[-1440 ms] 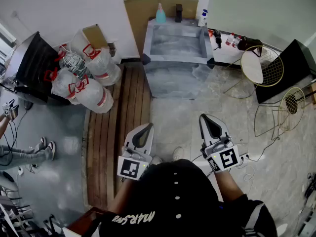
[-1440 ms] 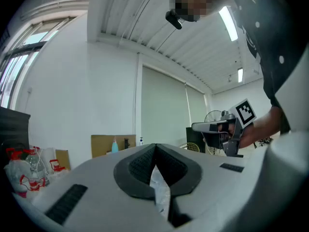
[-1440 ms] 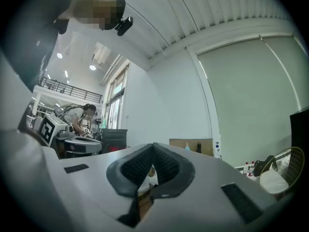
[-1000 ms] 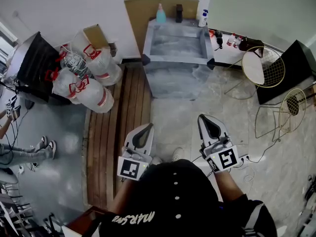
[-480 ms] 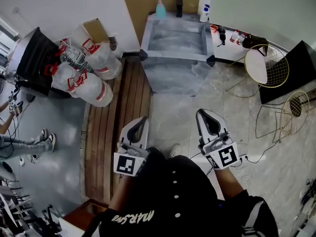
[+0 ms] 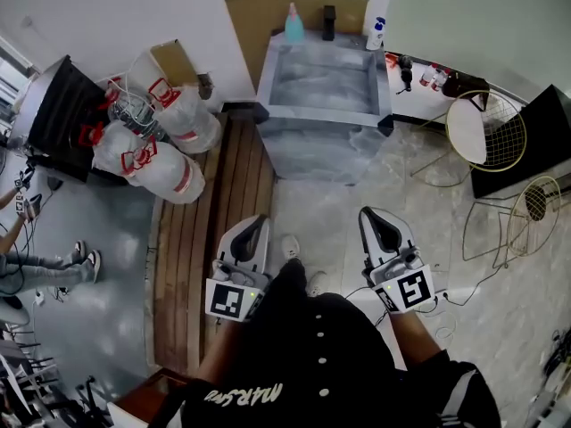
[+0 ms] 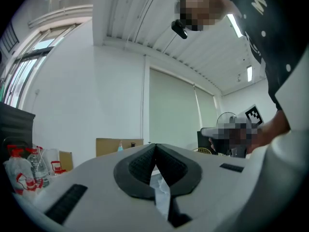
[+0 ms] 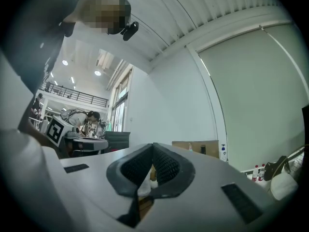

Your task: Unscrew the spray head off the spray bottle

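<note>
Left tongs shut, nothing between them, held level, well short of the bench. Teal bottle at bench's far edge. Right tongs likewise shut and empty. White spray bottle, blue head on, upright at far right corner, well apart from both tongs

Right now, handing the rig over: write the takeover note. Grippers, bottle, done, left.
Left gripper: shut, empty, in front of the body.
Right gripper: shut, empty, alongside it.
Things: grey table ahead across the floor; white bottle with a blue spray head at its far right corner, teal bottle further left along the far edge.
Done: nothing; spray head on, bottle untouched.
Left: walk up, grip the bottle, unscrew the head.
</note>
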A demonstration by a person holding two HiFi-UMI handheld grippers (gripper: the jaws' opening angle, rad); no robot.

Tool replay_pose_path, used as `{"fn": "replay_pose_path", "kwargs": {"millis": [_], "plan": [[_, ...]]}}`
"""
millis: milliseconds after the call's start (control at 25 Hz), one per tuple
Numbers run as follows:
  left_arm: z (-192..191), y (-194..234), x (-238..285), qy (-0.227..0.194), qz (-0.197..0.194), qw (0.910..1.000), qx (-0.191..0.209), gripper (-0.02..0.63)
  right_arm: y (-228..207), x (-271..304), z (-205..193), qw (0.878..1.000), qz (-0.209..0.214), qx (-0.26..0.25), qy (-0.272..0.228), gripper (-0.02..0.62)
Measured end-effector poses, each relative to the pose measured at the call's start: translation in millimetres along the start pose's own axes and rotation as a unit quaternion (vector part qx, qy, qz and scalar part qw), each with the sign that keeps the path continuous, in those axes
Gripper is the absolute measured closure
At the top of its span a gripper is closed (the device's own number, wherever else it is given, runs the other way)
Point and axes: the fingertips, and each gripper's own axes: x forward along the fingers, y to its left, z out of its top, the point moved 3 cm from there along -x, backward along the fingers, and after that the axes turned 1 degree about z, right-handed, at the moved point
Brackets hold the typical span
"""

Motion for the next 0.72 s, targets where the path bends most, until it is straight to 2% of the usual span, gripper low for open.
{"fn": "replay_pose_path", "kwargs": {"millis": [720], "plan": [[12, 93, 105, -0.033, -0.034, 0.9988, 0.008, 0.58, -48, 126, 6, 1.0, -0.004, -0.01, -0.02, 0.584]]}}
